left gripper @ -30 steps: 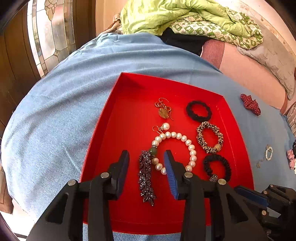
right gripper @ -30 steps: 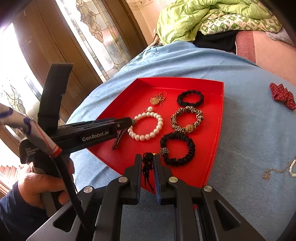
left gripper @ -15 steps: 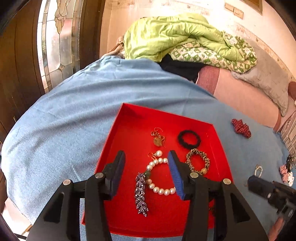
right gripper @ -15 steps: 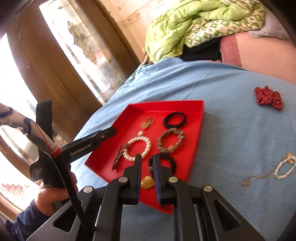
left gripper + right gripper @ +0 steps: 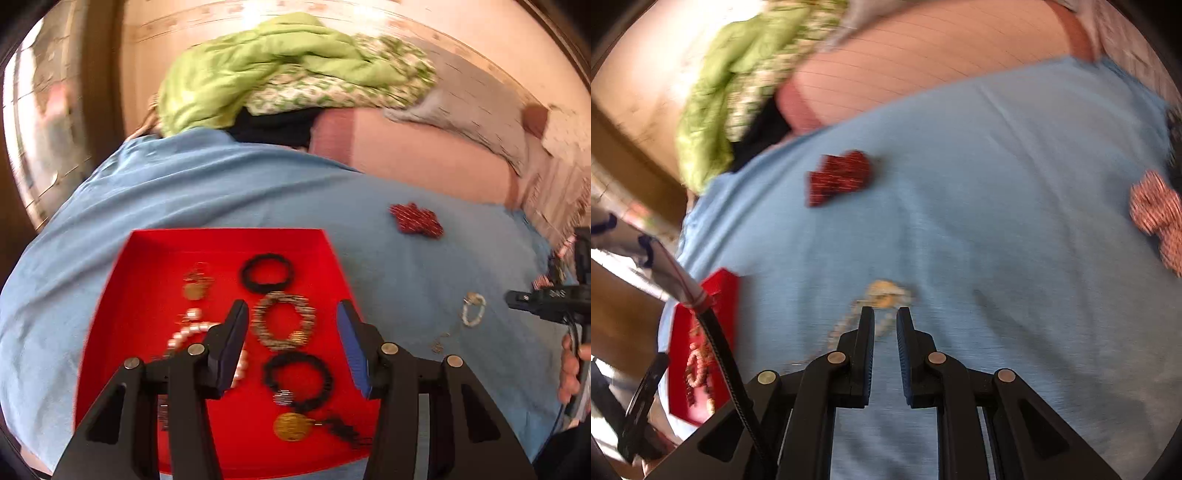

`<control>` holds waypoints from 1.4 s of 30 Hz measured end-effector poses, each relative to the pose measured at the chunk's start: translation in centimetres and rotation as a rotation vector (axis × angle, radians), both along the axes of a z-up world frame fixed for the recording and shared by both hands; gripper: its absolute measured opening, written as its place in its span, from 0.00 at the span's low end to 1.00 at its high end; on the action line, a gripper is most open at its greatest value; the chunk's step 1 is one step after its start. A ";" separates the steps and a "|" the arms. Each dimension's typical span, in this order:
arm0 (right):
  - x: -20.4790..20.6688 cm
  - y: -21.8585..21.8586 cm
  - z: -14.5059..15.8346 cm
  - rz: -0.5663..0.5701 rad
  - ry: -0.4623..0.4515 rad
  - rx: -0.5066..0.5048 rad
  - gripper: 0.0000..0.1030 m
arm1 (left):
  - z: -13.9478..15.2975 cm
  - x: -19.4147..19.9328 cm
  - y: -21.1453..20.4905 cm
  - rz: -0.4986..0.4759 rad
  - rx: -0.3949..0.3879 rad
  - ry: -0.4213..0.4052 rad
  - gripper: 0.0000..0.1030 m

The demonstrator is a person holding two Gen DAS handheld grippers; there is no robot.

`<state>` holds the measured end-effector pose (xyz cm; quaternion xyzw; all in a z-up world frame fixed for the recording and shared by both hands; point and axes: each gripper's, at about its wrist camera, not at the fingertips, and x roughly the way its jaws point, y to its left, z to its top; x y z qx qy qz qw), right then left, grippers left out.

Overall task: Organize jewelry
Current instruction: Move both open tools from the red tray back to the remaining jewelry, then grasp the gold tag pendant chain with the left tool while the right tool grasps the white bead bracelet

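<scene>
Over the shallow red tray (image 5: 147, 258) of sorted bracelets, the left hand-held gripper (image 5: 291, 347) hangs half-open, empty; the right hand-held gripper (image 5: 885, 328), narrow and empty, aims at the loose pale beaded chain (image 5: 882, 291) on the blue bedcover (image 5: 997, 184), probably next for collection.

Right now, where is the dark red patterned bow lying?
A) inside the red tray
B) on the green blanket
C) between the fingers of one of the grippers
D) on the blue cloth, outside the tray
D: the dark red bow lies by itself on the blue cloth, beyond the red tray's far right corner, with no gripper touching it.
</scene>
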<state>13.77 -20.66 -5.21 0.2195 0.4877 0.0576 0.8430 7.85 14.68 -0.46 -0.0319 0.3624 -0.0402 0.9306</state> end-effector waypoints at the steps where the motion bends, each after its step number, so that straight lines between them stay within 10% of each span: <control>1: 0.1 0.0 -0.4 0.004 0.008 0.012 0.15 | -0.1 0.0 -0.5 -0.014 0.001 0.002 0.47; 16: 2.6 4.4 -2.7 0.100 0.036 -0.272 0.06 | -1.5 1.2 -7.3 -0.173 0.020 0.055 0.47; 25: -0.8 -3.6 2.6 -0.190 -0.156 -0.111 0.06 | -2.8 3.8 -14.8 -0.362 -0.007 0.172 0.47; 38: -1.0 -3.9 3.5 -0.199 -0.208 -0.013 0.06 | -8.1 10.3 -26.1 -0.445 0.154 0.271 0.46; 42: -0.7 -3.8 3.6 -0.181 -0.210 -0.004 0.06 | -7.9 10.0 -25.7 -0.423 0.170 0.215 0.22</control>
